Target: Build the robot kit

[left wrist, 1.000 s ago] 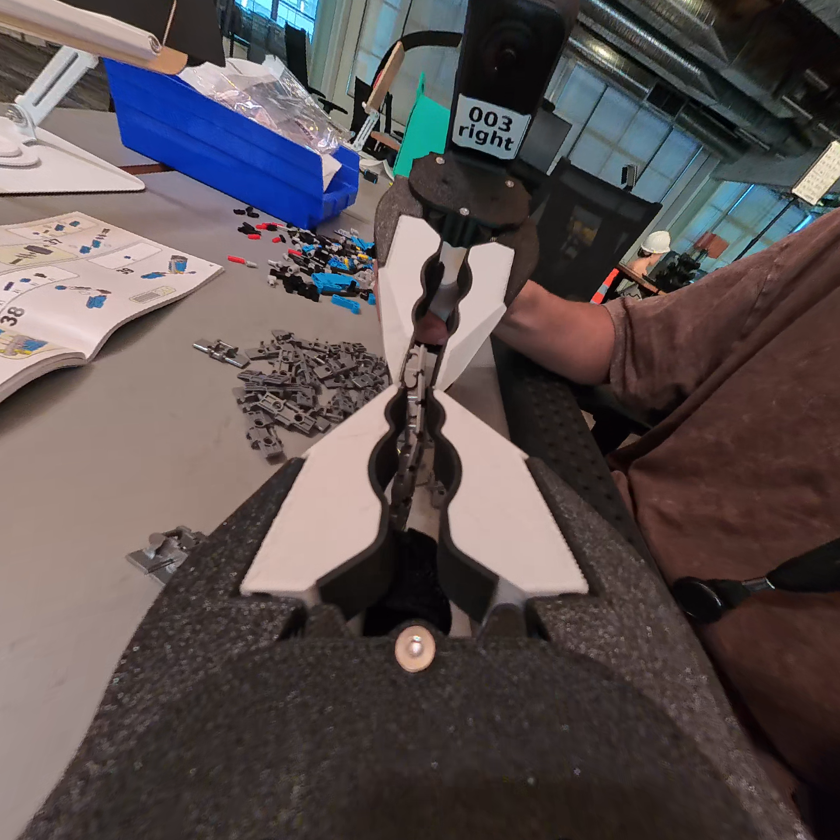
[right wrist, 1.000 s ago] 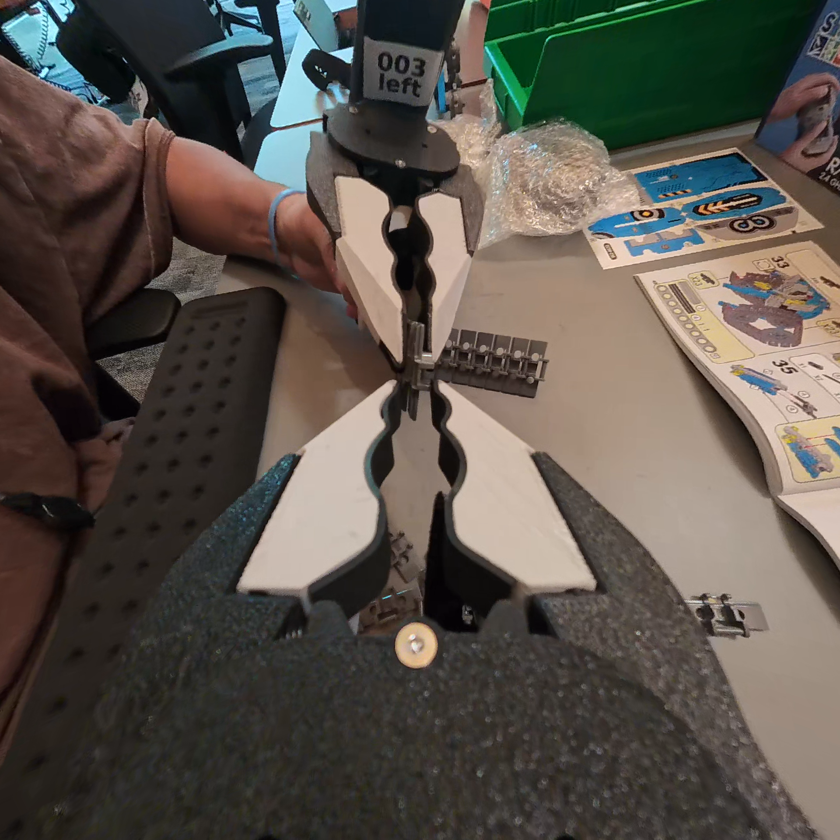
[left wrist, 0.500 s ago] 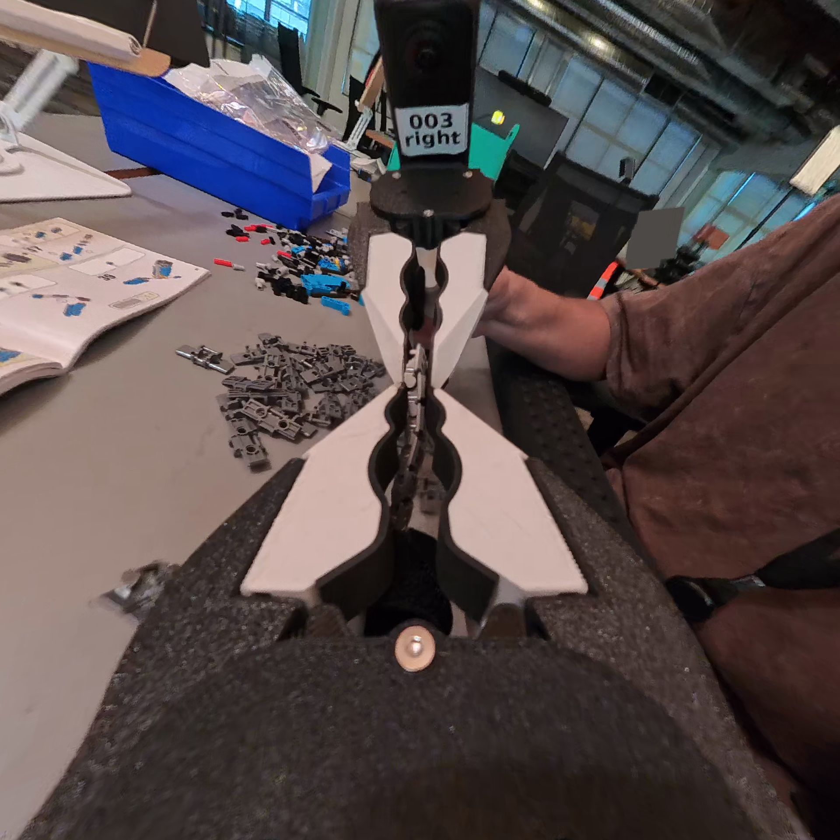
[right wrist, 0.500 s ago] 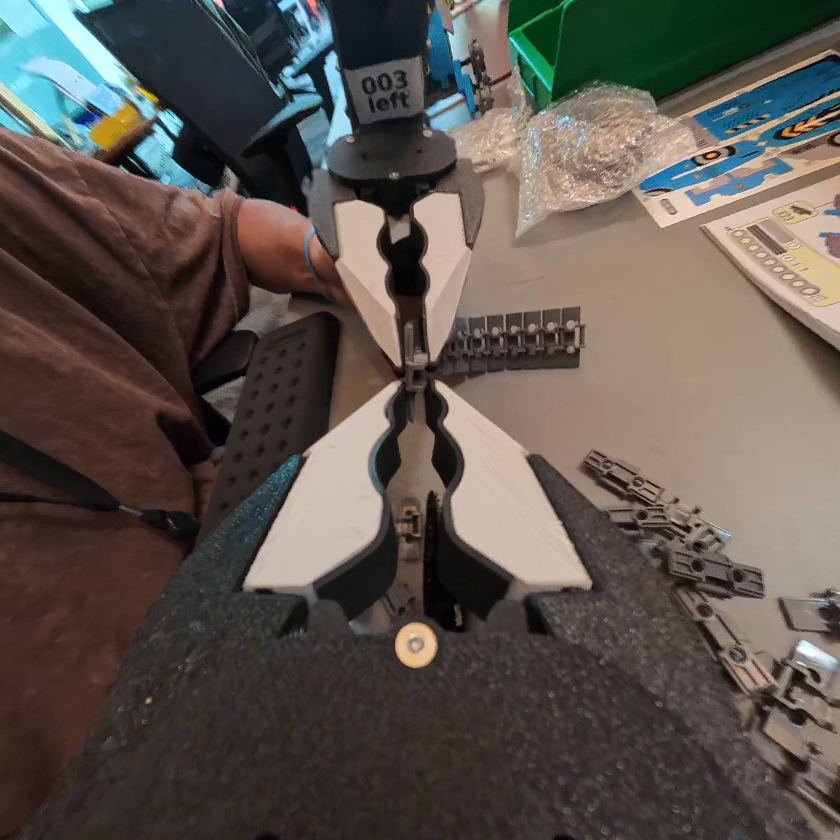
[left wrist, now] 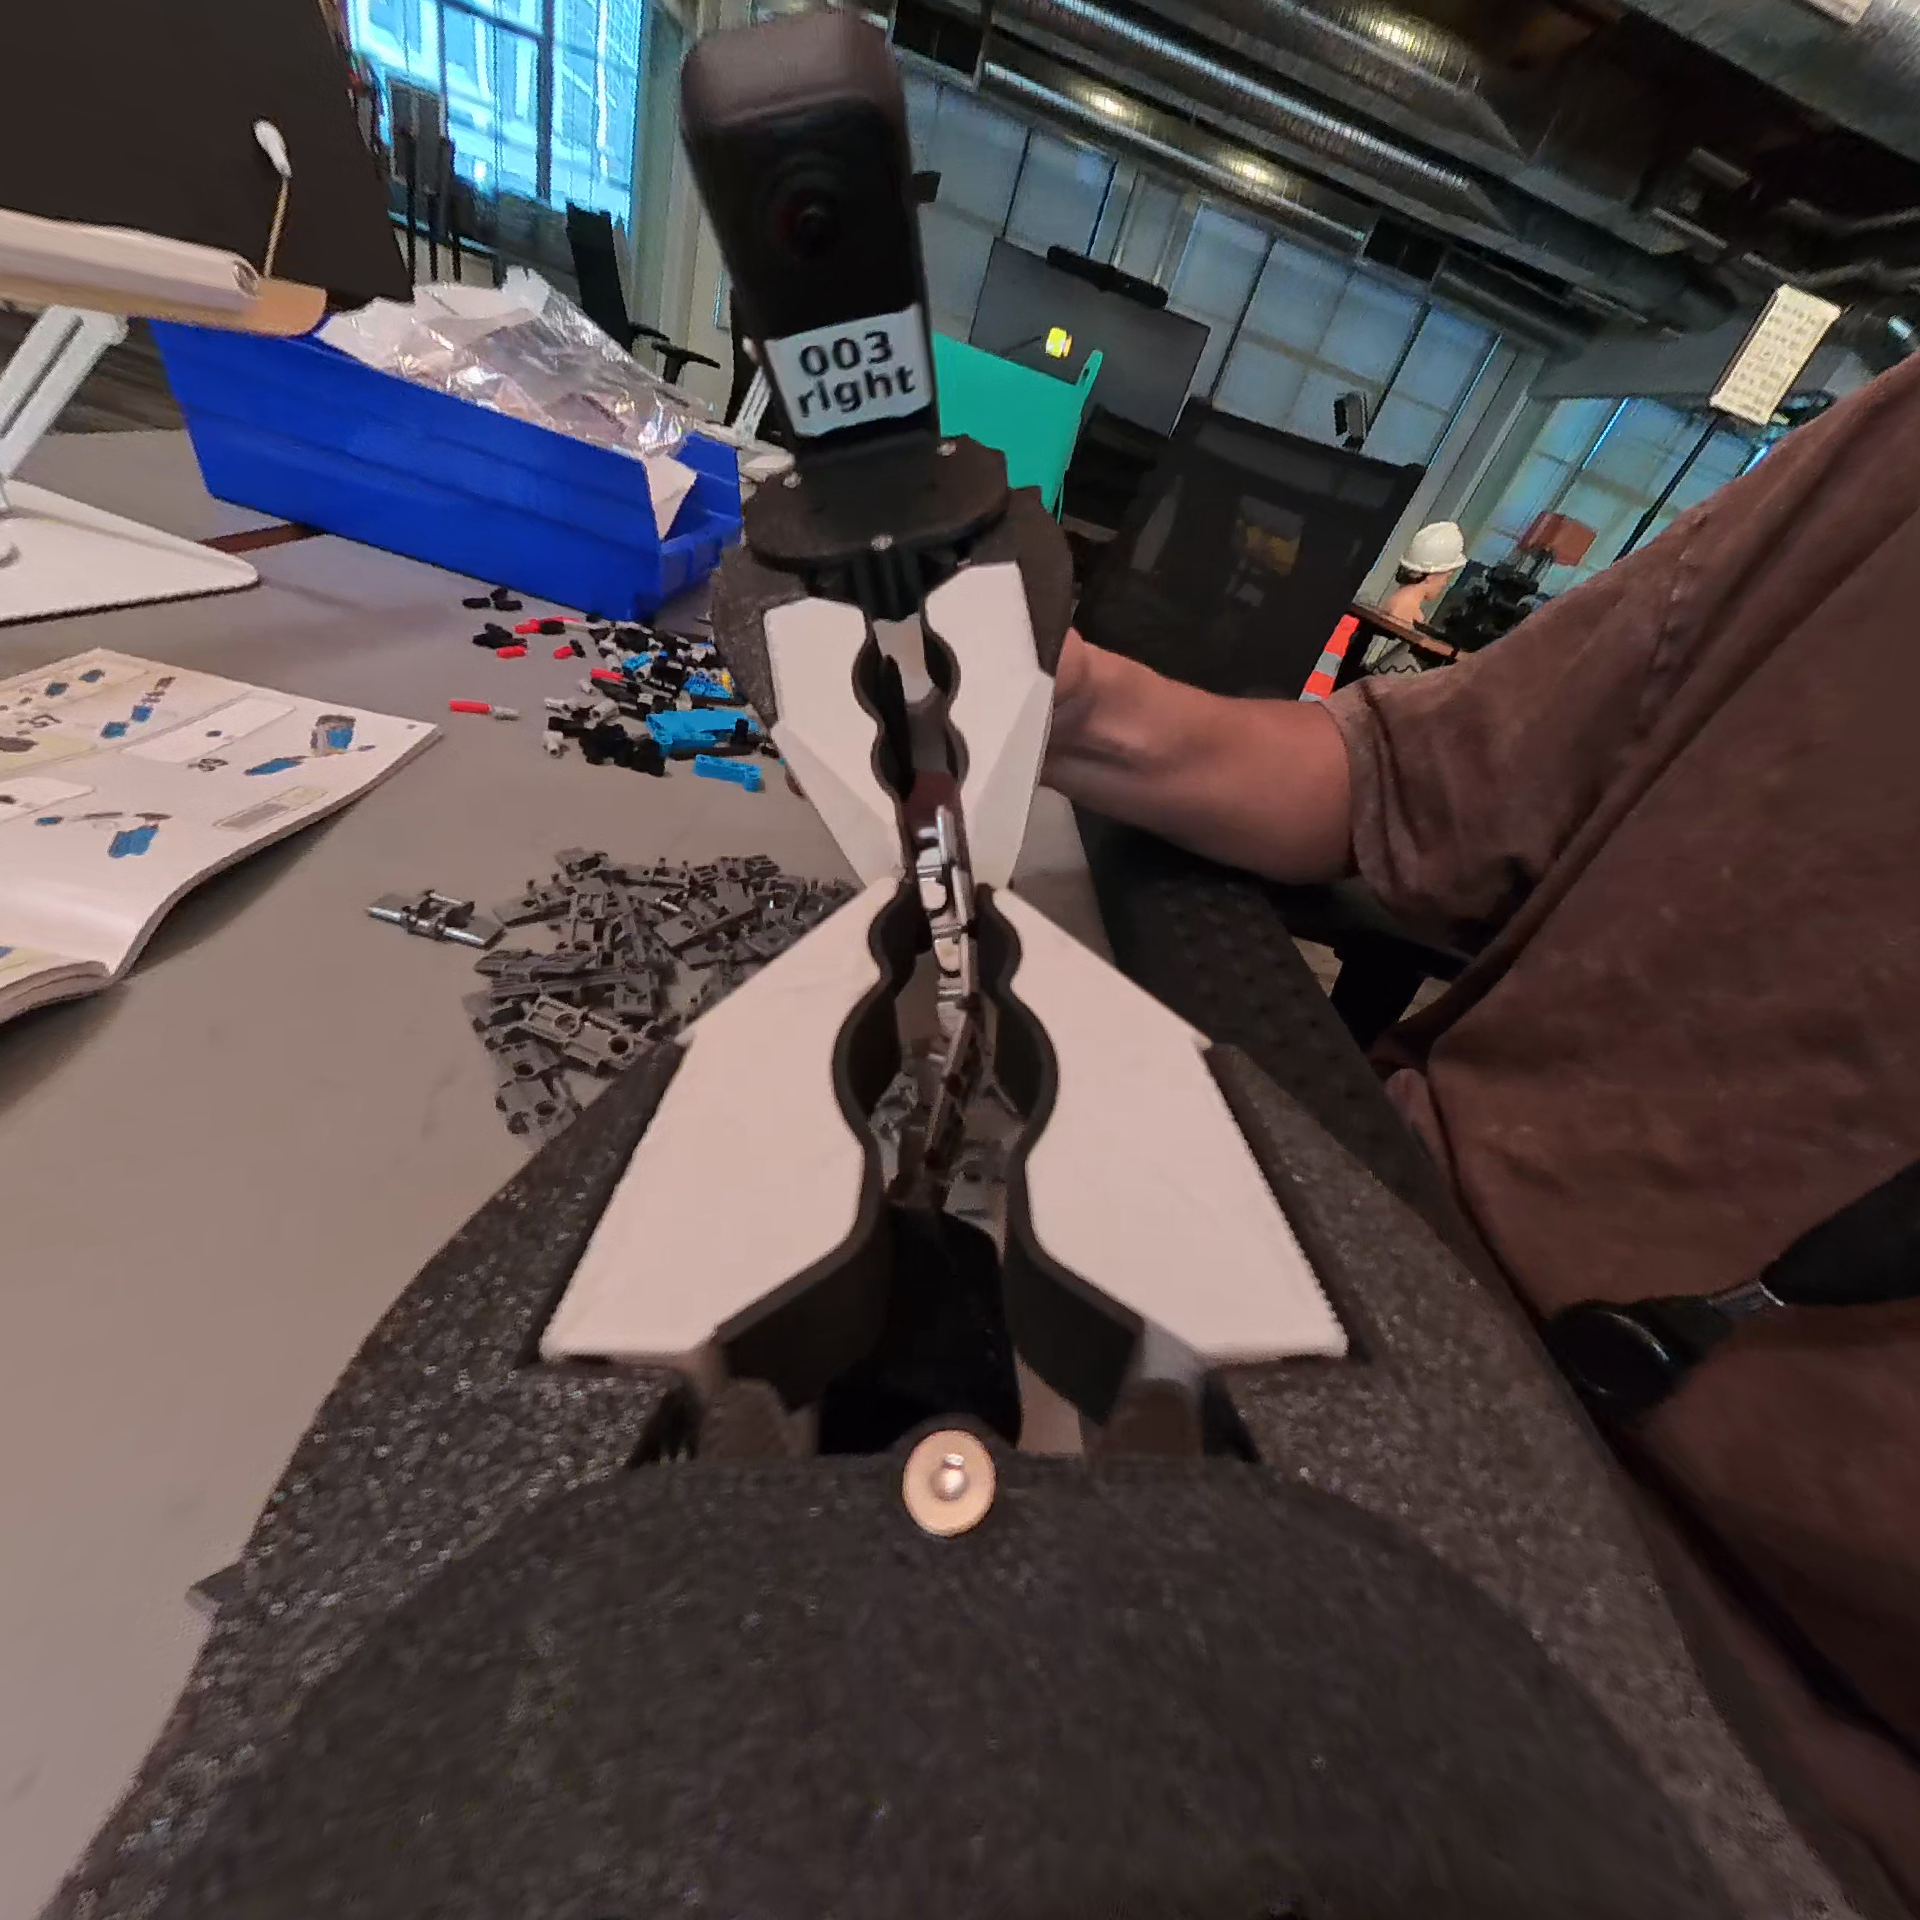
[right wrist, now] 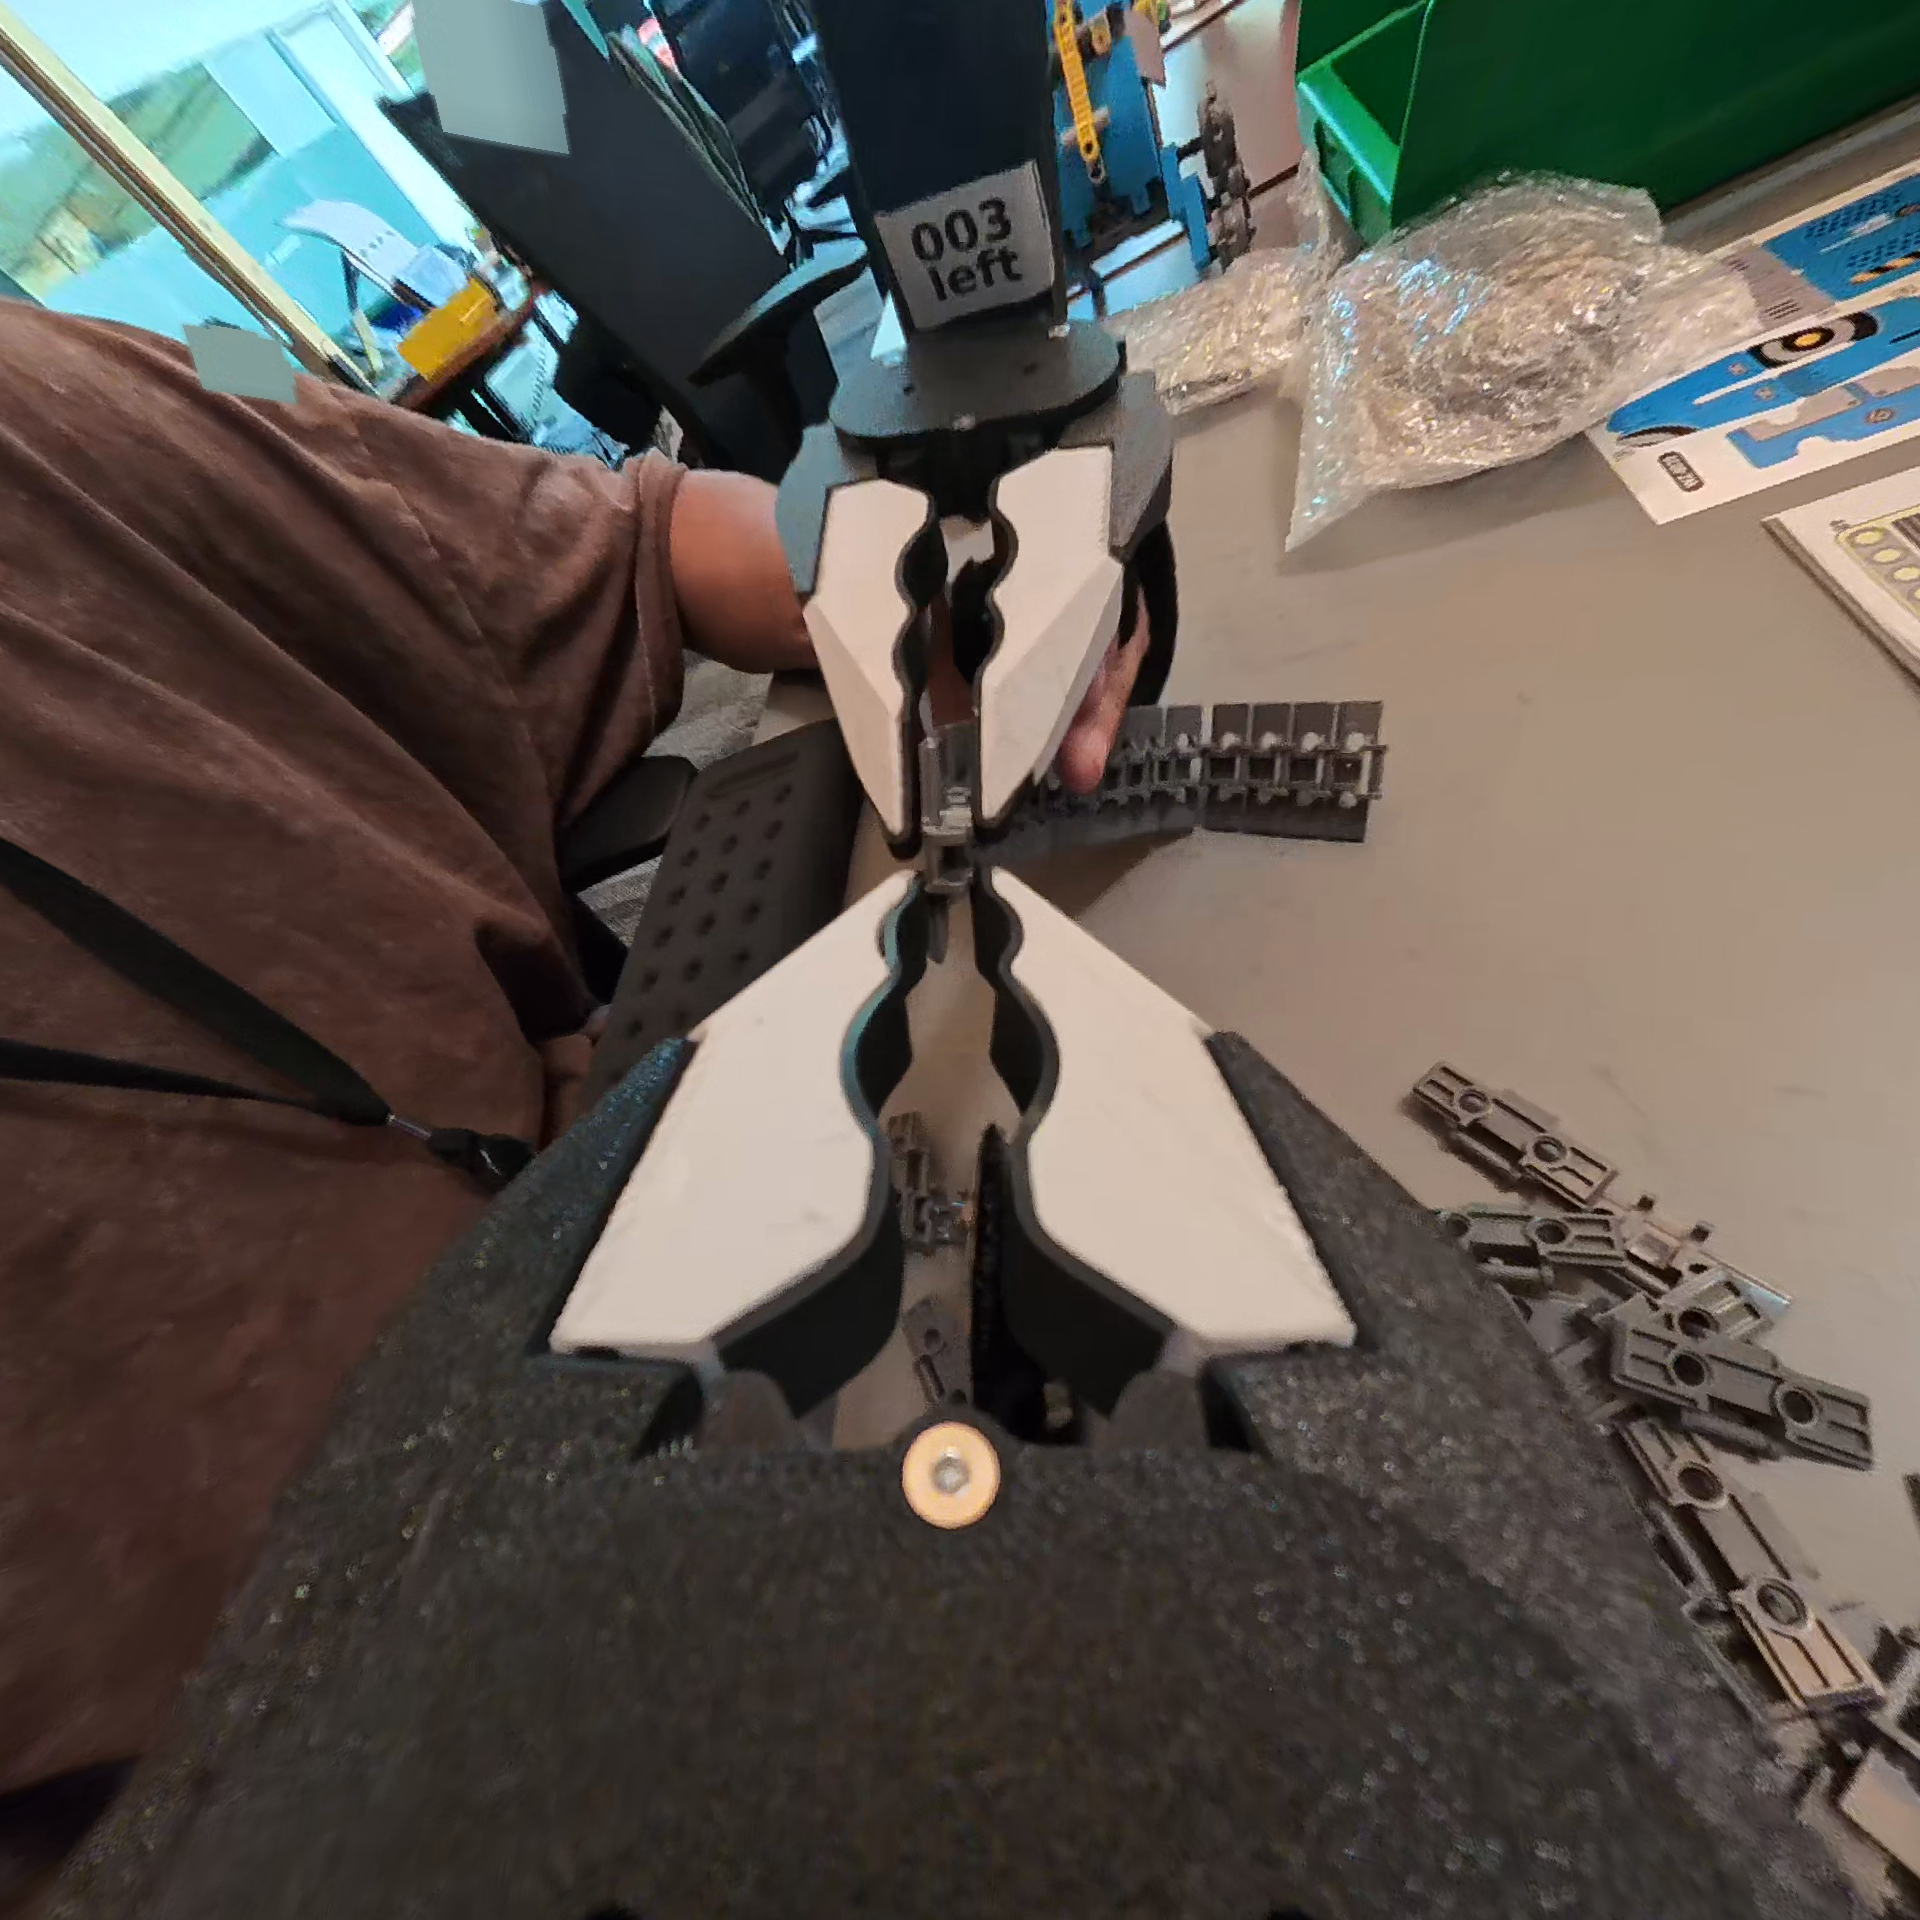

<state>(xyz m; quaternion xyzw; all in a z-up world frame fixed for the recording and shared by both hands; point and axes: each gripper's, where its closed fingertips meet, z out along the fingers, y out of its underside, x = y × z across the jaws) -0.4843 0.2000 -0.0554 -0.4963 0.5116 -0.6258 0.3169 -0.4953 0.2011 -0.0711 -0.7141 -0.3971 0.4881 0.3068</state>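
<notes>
My left gripper [left wrist: 940, 899] and right gripper [left wrist: 940, 844] meet tip to tip above the grey table [left wrist: 260, 1195]. Each is shut on a small grey track link [right wrist: 948, 831], and the two links touch at the join. A short row of grey links [left wrist: 954, 1039] shows in the gap between my left fingers. In the right wrist view my right gripper [right wrist: 945, 885] faces the left gripper [right wrist: 948, 816]. A strip of joined grey links [right wrist: 1268, 769] lies just behind the left gripper; I cannot tell whether it is attached to the held link.
Piles of loose grey links [left wrist: 644, 956] [right wrist: 1683, 1371] lie on the table. Beyond are small coloured parts [left wrist: 644, 707], an open instruction booklet [left wrist: 156, 810], a blue bin [left wrist: 436, 488], plastic bags [right wrist: 1475, 343] and a green bin [right wrist: 1662, 94]. A person's brown-sleeved arm and a black perforated pad [left wrist: 1226, 966] are alongside. My left and right fingertips are right by each other.
Both grippers stay shut and tip to tip. Both have tilted and swung, so the right wrist view now takes in the loose link pile at its right.
</notes>
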